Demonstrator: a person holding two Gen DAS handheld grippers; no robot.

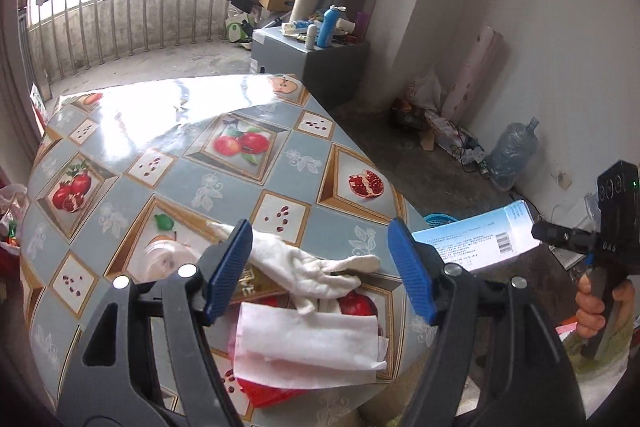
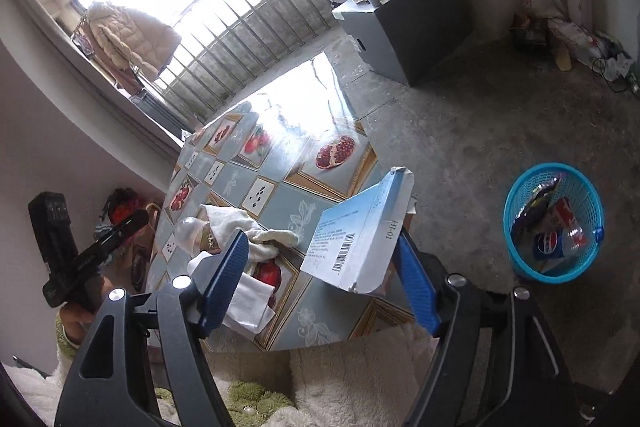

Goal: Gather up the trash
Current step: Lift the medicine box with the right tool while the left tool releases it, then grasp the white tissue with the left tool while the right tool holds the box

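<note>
My left gripper (image 1: 320,269) is open, jaws wide, hovering over a crumpled white cloth (image 1: 316,271) and a folded white tissue (image 1: 312,347) near the table's front edge. A red wrapper (image 1: 268,393) lies under the tissue. My right gripper (image 2: 320,283) has a flat blue-and-white cardboard box (image 2: 356,231) between its wide-spread fingers; the box leans against the right finger, and it hangs over the table's right edge. The box also shows in the left wrist view (image 1: 476,241). The cloth (image 2: 256,231) and tissue (image 2: 248,299) show in the right wrist view too.
The table (image 1: 192,131) has a fruit-patterned cloth. A blue mesh trash basket (image 2: 554,223) with bottles and wrappers stands on the concrete floor to the right. A grey cabinet (image 1: 320,63) with bottles stands behind the table. Clutter and a water jug (image 1: 512,155) line the wall.
</note>
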